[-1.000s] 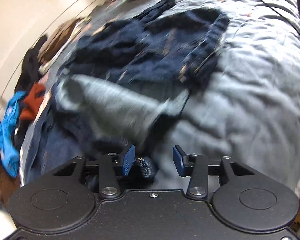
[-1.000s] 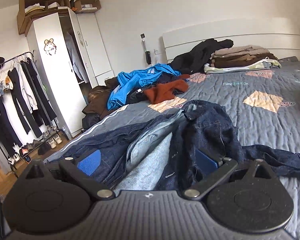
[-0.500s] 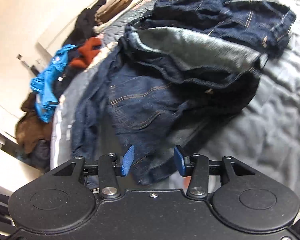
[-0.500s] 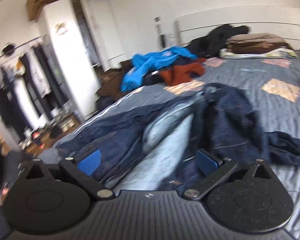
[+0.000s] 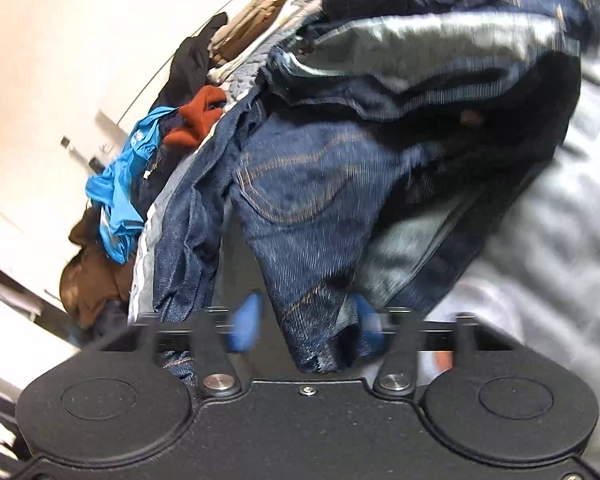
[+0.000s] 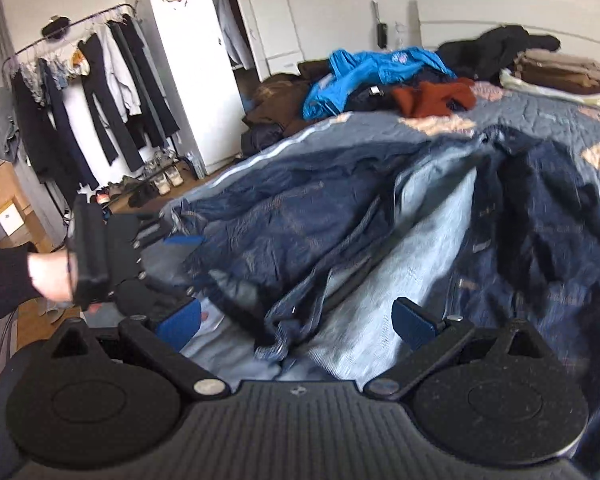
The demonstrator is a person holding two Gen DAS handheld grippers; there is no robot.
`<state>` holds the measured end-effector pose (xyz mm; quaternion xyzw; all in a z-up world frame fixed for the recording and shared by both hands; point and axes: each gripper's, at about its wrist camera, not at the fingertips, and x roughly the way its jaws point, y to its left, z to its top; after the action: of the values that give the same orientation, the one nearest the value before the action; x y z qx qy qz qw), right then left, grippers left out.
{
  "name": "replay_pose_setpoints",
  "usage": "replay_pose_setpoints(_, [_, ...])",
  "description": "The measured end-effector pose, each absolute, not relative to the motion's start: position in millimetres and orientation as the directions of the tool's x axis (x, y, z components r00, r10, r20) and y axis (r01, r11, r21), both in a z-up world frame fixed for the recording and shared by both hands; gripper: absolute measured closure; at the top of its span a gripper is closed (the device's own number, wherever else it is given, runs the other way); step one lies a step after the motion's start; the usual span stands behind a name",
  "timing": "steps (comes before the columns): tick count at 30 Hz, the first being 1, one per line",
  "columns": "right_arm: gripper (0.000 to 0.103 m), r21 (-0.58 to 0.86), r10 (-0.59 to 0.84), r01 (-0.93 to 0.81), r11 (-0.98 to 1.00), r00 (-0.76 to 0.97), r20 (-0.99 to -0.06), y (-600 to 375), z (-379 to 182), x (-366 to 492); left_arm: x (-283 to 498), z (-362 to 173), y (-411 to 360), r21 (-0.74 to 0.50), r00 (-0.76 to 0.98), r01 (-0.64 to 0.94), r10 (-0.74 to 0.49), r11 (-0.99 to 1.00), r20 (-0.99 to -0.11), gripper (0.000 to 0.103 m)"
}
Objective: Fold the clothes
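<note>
Dark blue jeans [image 5: 312, 184] lie crumpled on the bed, partly turned inside out so the pale lining [image 6: 432, 248] shows. A denim edge [image 5: 320, 344] hangs between the blurred blue pads [image 5: 246, 320] of my left gripper [image 5: 306, 320], whose jaws stand apart. My right gripper [image 6: 296, 324] is wide open low over the jeans [image 6: 300, 220], with a seamed edge [image 6: 278, 340] between its fingers. In the right wrist view a hand [image 6: 48, 276] holds the left gripper [image 6: 180, 260] at the jeans' left edge.
The quilted grey-blue bedcover [image 6: 380, 128] carries a heap at its head: a bright blue garment [image 6: 364, 68], a rust-red one [image 6: 432, 98], a black one [image 6: 496, 46] and a folded brown pile [image 6: 560, 70]. A clothes rack [image 6: 84, 92], white wardrobe [image 6: 192, 60] and shoes [image 6: 156, 180] stand left.
My left gripper has closed in on the jeans, and a denim edge now sits between its pads. The right wrist view has swung left and down, bringing the hand and left gripper into sight.
</note>
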<state>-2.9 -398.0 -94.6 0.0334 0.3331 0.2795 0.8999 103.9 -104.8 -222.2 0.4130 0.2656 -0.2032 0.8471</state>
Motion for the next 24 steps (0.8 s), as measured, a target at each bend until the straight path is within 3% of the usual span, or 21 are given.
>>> replay_pose_setpoints(2, [0.002,0.252,0.511,-0.459,0.852,0.625,-0.590,-394,-98,-8,106,-226,-102,0.602,0.787,0.558,-0.135,0.572,-0.602,0.086])
replay_pose_setpoints(8, [0.002,0.273,0.497,-0.422,0.865,0.644,-0.582,-394,-97,-17,100,-136,-54,0.276,0.754,0.541,-0.314,0.794,-0.576,0.095])
replay_pose_setpoints(9, [0.002,0.274,0.494,-0.417,0.867,0.647,-0.580,-395,-96,-18,95,-123,-48,0.247,0.752,0.541,-0.332,0.804,-0.569,0.103])
replay_pose_setpoints(11, [0.002,0.277,0.488,-0.406,0.871,0.654,-0.578,-397,-94,-19,88,-110,-36,0.233,0.759,0.526,-0.328,0.818,-0.562,0.103])
replay_pose_setpoints(16, [0.002,0.251,0.451,-0.378,0.891,0.676,-0.583,-409,-93,-24,76,-136,-36,0.296,0.742,0.535,-0.273,0.791,-0.612,0.100])
replay_pose_setpoints(17, [0.002,0.231,0.431,-0.369,0.900,0.684,-0.589,-413,-93,-26,73,-144,-39,0.314,0.744,0.539,-0.268,0.781,-0.612,0.098])
replay_pose_setpoints(18, [0.002,0.210,0.411,-0.360,0.909,0.691,-0.594,-417,-93,-27,70,-151,-43,0.332,0.746,0.543,-0.262,0.771,-0.612,0.089])
replay_pose_setpoints(19, [0.002,0.190,0.391,-0.350,0.917,0.699,-0.599,-422,-93,-29,68,-159,-47,0.356,0.750,0.545,-0.252,0.759,-0.612,0.069])
replay_pose_setpoints(20, [0.002,0.172,0.369,-0.336,0.926,0.705,-0.606,-431,-93,-31,67,-170,-54,0.406,0.764,0.539,-0.226,0.738,-0.604,0.056])
replay_pose_setpoints(21, [0.002,0.156,0.346,-0.321,0.934,0.710,-0.613,-440,-92,-33,66,-180,-59,0.460,0.784,0.535,-0.213,0.708,-0.584,0.035])
replay_pose_setpoints(24, [0.002,0.140,0.290,-0.263,0.955,0.716,-0.635,-463,-91,-36,73,-200,-70,0.516,0.807,0.524,-0.199,0.678,-0.557,0.032])
